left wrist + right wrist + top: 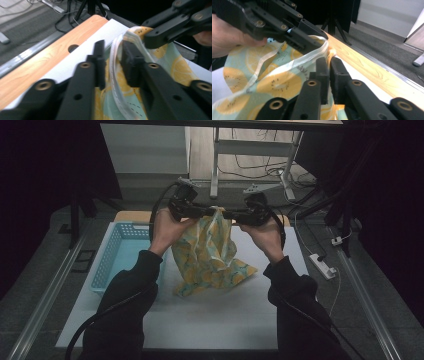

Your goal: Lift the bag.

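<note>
Both grippers meet above the far edge of the desk [210, 320], each at the top hem of a bag [207, 257] that hangs between them.

Bag: soft, pale mint-green w/ big yellow citrus-slice print, plus a clear plastic strip [115, 67] along the mouth w/ small dark lettering on it. Upper part is bunched narrow at the grippers; lower part fans out and its bottom corners lie crumpled on the white desk top, approx. centre, nearer the far edge than the near one. Right-hand bottom corner sticks out flat toward the desk's right edge.

Left gripper [112, 53]: jaws apart, clear strip runs up through the gap. It lies close to the right-hand pad, but pads don't press it from both sides, so released, bag merely between the jaws. In the left gripper view the other tool's jaws come in from the top right onto the same hem.

Right gripper [329, 66]: jaws nearly together w/ only a thin slit. Hem seems pinched in that slit, though the contact itself is partly hidden by the jaws, so prob. clenched on the bag.

Blue perforated basket [117, 257] sits at the desk's left edge, beside the bag, not touching it. Wooden strip [372, 75] runs along the far edge beyond the white surface.
</note>
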